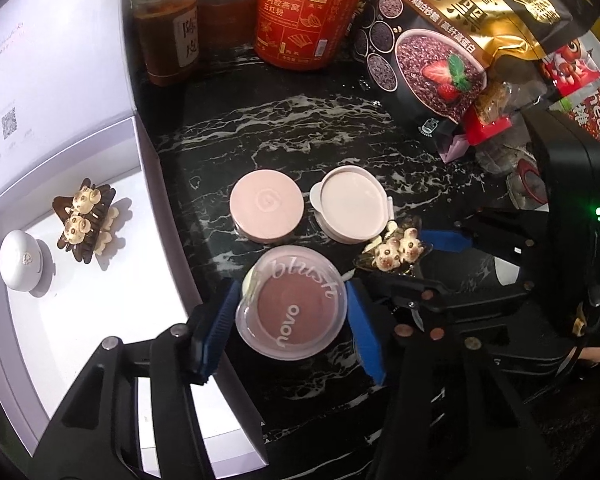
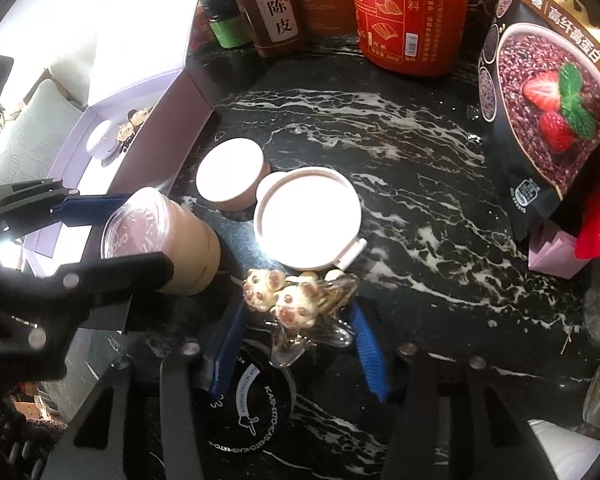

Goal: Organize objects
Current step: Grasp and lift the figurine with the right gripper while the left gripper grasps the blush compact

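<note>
My left gripper (image 1: 290, 332) is shut on a round clear-lidded blush compact (image 1: 290, 304), its blue pads (image 1: 220, 328) pressing both sides; the compact stands on the black marble counter (image 1: 300, 128). In the right wrist view the same compact (image 2: 140, 228) shows at the left between the left gripper's fingers. My right gripper (image 2: 298, 348) is shut on a clear hair clip with two small bear figures (image 2: 288, 300), just in front of a white round compact (image 2: 308, 216). A pink round compact (image 1: 266, 210) lies behind the blush.
An open lavender box (image 1: 148, 184) at the left holds a white round case (image 1: 20, 260) and a brown bear hair clip (image 1: 86, 220). Jars (image 1: 168, 28), a red canister (image 1: 304, 12) and a cereal bag (image 1: 428, 60) line the back. A black powder jar (image 2: 256, 412) sits under my right gripper.
</note>
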`<move>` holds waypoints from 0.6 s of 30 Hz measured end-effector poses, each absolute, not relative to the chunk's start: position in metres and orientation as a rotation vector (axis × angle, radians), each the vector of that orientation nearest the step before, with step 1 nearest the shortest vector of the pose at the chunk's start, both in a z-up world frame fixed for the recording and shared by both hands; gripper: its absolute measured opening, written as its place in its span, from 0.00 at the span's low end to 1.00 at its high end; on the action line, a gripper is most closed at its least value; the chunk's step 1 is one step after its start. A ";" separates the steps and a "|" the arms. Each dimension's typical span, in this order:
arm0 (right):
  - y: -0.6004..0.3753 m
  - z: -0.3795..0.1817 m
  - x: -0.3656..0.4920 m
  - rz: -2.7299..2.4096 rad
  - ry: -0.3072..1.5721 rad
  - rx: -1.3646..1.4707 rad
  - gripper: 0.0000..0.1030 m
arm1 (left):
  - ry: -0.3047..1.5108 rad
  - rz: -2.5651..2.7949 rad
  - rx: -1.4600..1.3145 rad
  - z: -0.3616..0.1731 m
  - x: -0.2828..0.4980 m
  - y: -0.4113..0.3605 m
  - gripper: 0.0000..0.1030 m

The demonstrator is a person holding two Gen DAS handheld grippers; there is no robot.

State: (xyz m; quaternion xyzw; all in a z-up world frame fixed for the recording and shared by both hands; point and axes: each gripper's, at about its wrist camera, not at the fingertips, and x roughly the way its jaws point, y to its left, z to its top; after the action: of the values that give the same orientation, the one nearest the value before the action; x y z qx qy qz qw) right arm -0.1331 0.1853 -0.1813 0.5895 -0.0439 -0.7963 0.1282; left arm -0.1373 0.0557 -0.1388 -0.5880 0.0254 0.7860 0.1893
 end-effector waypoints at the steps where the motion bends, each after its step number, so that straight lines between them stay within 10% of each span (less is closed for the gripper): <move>1: 0.186 -0.181 -0.133 -2.316 -0.128 1.717 0.49 | 0.070 2.209 -1.653 -0.139 -0.137 0.056 0.51; 18: 0.198 -0.171 -0.124 -2.348 -0.151 1.715 0.49 | 0.100 2.207 -1.633 -0.125 -0.134 0.065 0.51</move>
State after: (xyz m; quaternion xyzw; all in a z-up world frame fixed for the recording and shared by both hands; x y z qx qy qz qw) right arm -0.1241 0.1984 -0.1710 0.5851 -0.0516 -0.8011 0.1147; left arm -0.1342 0.0652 -0.1253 -0.5829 0.0356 0.7878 0.1959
